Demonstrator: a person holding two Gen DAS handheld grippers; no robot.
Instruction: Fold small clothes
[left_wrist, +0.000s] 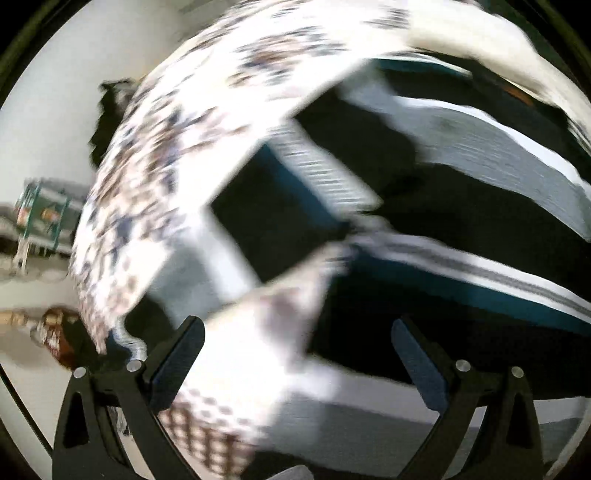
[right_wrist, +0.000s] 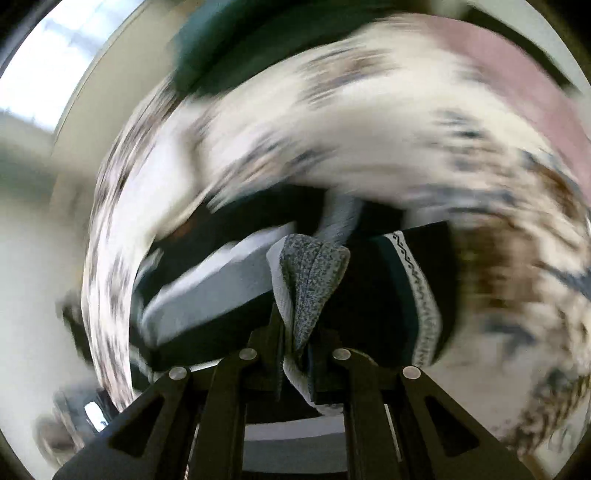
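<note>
Garment: a small grey knit piece (right_wrist: 312, 280) with a paler ribbed layer is seen pinched at its edge, rising just ahead of the right gripper (right_wrist: 295, 354); its type cannot be told through the blur.

Handling: the piece is judged light, soft and limp, likely to sag and swing from a single pinch; no fragility is suggested, though thin knit may slip from smooth pads.

Hold: a second pinch at an opposite edge or corner of the grey piece is judged best, so that the cloth can be stretched flat before a fold is made.

Right tongs: the jaws are seen clenched on the grey piece, with cloth trailing down between the fingers (right_wrist: 271, 347).

Left tongs: the left gripper (left_wrist: 295, 373) is seen released, its 2 fingers spread wide; blurred white cloth (left_wrist: 258, 354) lies across the gap, and contact with it cannot be told.

Pose: both grippers are pointed forward over a heap of laundry, the right one low and close to the grey piece; heavy motion blur is shown in both views.

Surroundings: beyond the grey piece, a white patterned fabric (right_wrist: 369, 129) is arched over it, with a dark garment bearing a patterned band (right_wrist: 421, 295) just to its right.
</note>
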